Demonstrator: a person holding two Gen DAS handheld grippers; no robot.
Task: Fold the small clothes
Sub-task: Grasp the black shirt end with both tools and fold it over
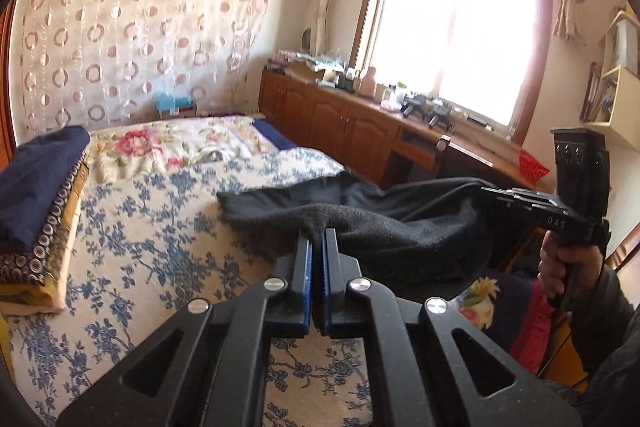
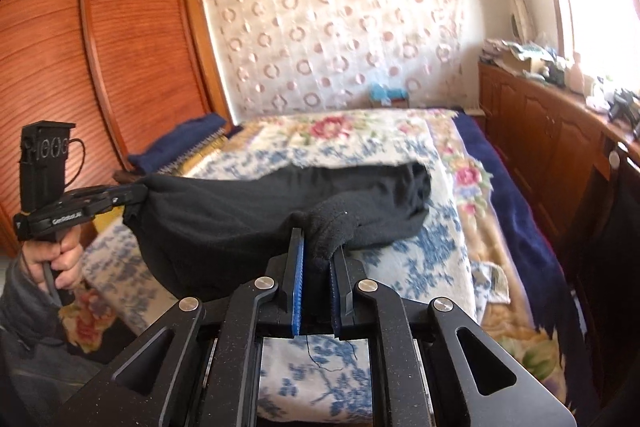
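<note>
A black fleece garment (image 1: 400, 223) hangs stretched between my two grippers above the blue-flowered bed cover (image 1: 152, 227). My left gripper (image 1: 319, 233) is shut on one corner of it. My right gripper (image 2: 318, 247) is shut on the other corner of the garment (image 2: 248, 211). In the left wrist view the right gripper (image 1: 490, 193) shows at the right, clamped on the cloth. In the right wrist view the left gripper (image 2: 142, 189) shows at the left, also clamped on it. The garment's far end rests on the bed.
A stack of folded clothes (image 1: 36, 211), navy on top, lies at the bed's left side. A wooden cabinet (image 1: 344, 131) with clutter runs under the window. A wooden wardrobe (image 2: 80, 59) stands left of the bed. A flowered blanket (image 2: 480, 187) covers the bed's far part.
</note>
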